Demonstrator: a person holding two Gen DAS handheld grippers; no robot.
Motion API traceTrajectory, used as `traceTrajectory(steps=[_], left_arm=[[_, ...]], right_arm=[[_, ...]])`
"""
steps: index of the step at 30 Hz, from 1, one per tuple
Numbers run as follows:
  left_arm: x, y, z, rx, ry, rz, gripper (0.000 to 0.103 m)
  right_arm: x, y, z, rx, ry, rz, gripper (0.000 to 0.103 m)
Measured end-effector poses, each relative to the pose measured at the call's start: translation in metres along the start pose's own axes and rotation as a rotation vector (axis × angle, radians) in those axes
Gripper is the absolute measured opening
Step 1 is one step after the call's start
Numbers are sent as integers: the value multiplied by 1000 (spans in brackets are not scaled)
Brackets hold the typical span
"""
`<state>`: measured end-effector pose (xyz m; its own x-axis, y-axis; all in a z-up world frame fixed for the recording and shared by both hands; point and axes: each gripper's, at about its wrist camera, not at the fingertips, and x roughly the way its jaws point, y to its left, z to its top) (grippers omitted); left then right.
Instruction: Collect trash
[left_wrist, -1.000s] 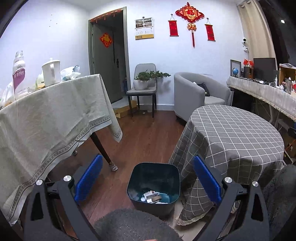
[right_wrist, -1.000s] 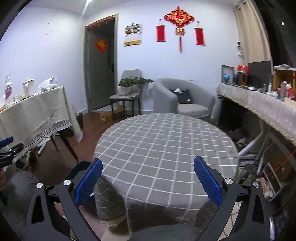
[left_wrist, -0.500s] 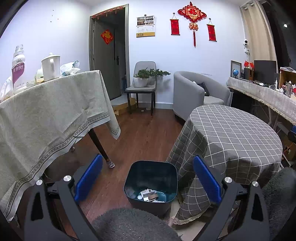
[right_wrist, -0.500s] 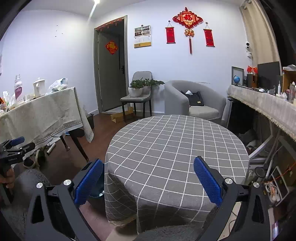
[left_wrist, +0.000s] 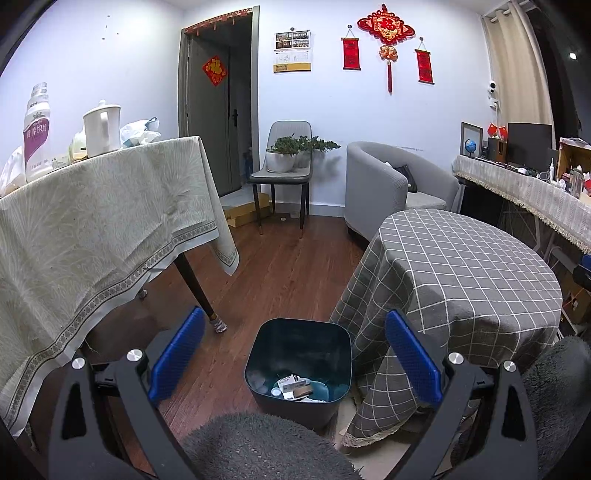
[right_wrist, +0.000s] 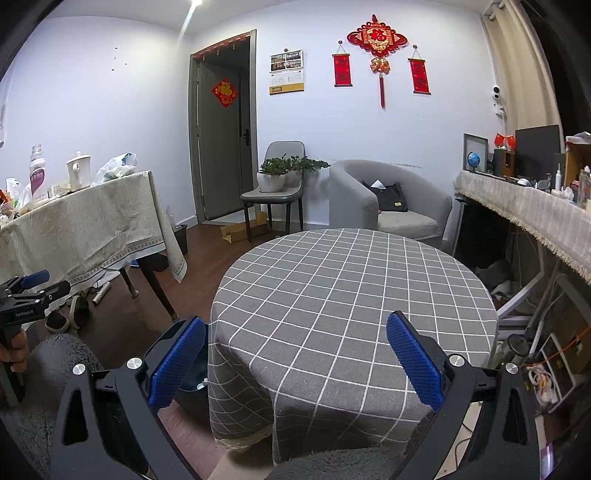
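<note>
Trash (left_wrist: 295, 387): small white and tan scraps plus a round cap, heaped at the bottom of a dark teal bin (left_wrist: 299, 328), low in the centre of the left wrist view. Stands on brown wood floor (left_wrist: 280, 273), its right side just beside the hanging hem of the grey checked cloth on the round table (left_wrist: 465, 266). Framed there by the left gripper (left_wrist: 295, 362), blue pads spread wide apart with nothing between them, held above the bin's opening. Grey fluffy rug (left_wrist: 258, 446) along the bottom edge, touching or overlapping the bin's near side. In the right wrist view, only a sliver of the bin (right_wrist: 192, 376) at lower left, behind the left blue pad of the right gripper (right_wrist: 295, 362), likewise splayed wide and holding nothing, facing the bare checked top of the round table (right_wrist: 351, 288). At the far left edge of that view, the left gripper (right_wrist: 26, 288) again, gripped by a hand (right_wrist: 14, 350). Further out, at left in both views, a table under a beige cloth (left_wrist: 99, 229), carrying a white kettle (left_wrist: 101, 127) and a purple-labelled bottle (left_wrist: 37, 136). At the back wall, a chair bearing potted plants (left_wrist: 291, 153), a grey armchair (left_wrist: 384, 184), and red knot hangings (left_wrist: 386, 29) near the top.
</note>
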<state>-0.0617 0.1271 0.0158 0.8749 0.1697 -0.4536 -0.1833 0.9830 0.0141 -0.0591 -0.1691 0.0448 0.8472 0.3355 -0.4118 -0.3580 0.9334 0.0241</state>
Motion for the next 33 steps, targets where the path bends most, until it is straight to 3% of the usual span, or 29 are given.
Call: traceTrajectory(steps=[33], left_arm=[[-1, -5, -2, 5, -2, -1, 100]], right_arm=[[0, 2, 0, 2, 0, -2, 99]])
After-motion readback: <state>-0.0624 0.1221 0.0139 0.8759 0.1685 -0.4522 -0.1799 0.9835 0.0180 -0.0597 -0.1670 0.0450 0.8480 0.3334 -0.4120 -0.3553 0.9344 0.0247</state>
